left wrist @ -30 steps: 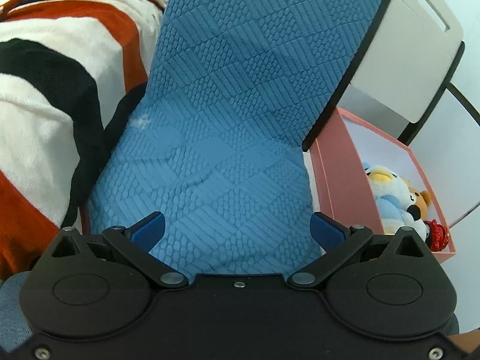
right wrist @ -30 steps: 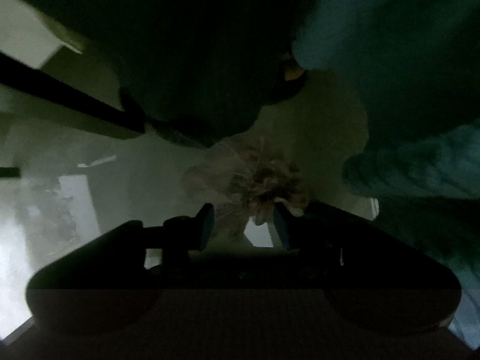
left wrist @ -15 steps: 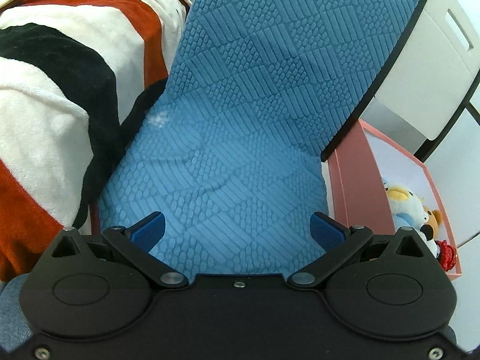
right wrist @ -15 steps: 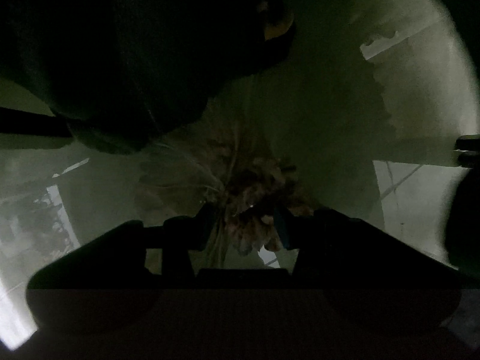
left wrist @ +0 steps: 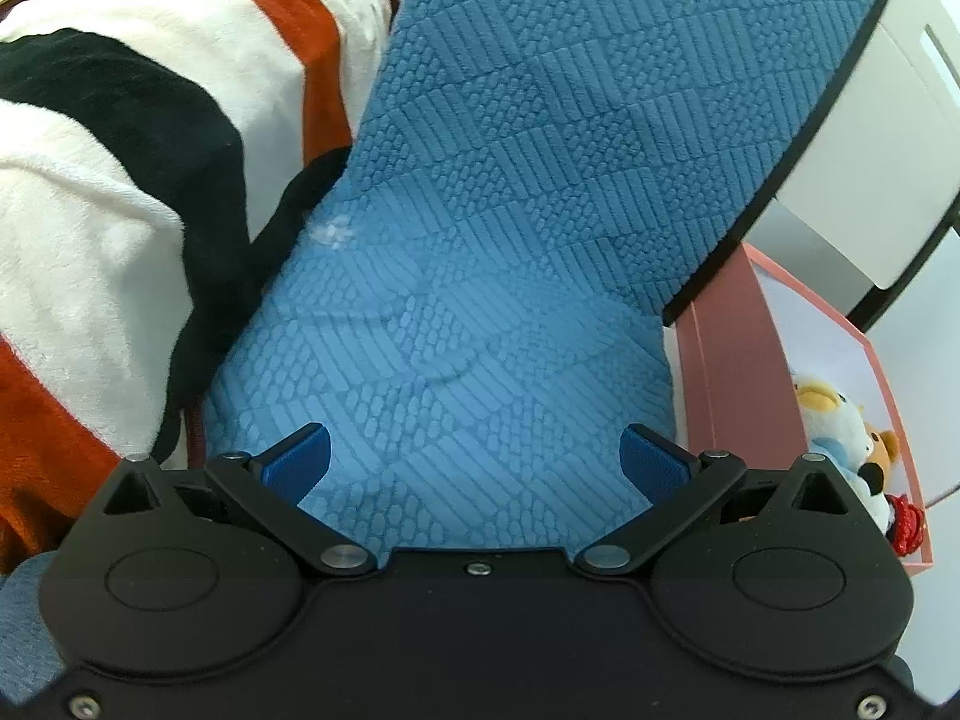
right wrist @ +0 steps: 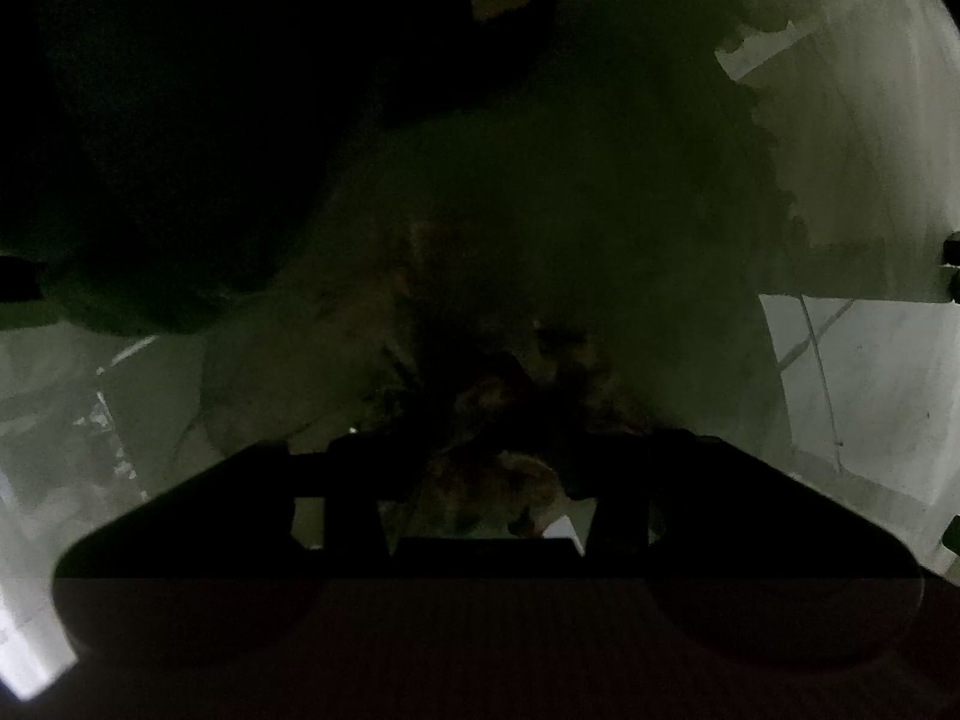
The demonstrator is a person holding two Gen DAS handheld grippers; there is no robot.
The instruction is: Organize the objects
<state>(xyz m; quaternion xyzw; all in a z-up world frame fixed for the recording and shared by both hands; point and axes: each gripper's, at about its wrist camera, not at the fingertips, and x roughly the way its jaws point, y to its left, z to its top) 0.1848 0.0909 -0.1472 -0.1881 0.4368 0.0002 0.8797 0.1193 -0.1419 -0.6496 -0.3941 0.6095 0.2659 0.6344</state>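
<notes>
Visibility is my chief concern: the right wrist view is nearly black, and that is where the work is. At lower centre of that frame the right gripper (right wrist: 489, 468) appears to pinch a mottled, brownish bundle (right wrist: 480, 480), possibly wrapped in thin film, though I cannot identify it. The fingers (right wrist: 600, 462) show only as silhouettes narrowed around it. Pale, blurred surfaces fill the right side and lower left of the frame; a large dark mass occupies the upper left.

The left gripper (left wrist: 474, 465) is spread wide and holds nothing. It sits over a blue textured cloth (left wrist: 510, 210) that fills the centre of its frame, with a striped fleece blanket (left wrist: 120, 180) at the left. At the right edge stands a pink box (left wrist: 738, 384) holding plush toys (left wrist: 840, 438) and a small red item (left wrist: 909, 531), with a white bin (left wrist: 888, 144) above it.

Risks, as I judge them:
- The grip on the bundle looks shallow and the material soft; it may slip or tear loose in transit.
- With so little light, I may misjudge the drop point and release outside the intended container.
- The idle left gripper lies close to the cloth; a careless move may snag the fabric and drag it against the pink box.
</notes>
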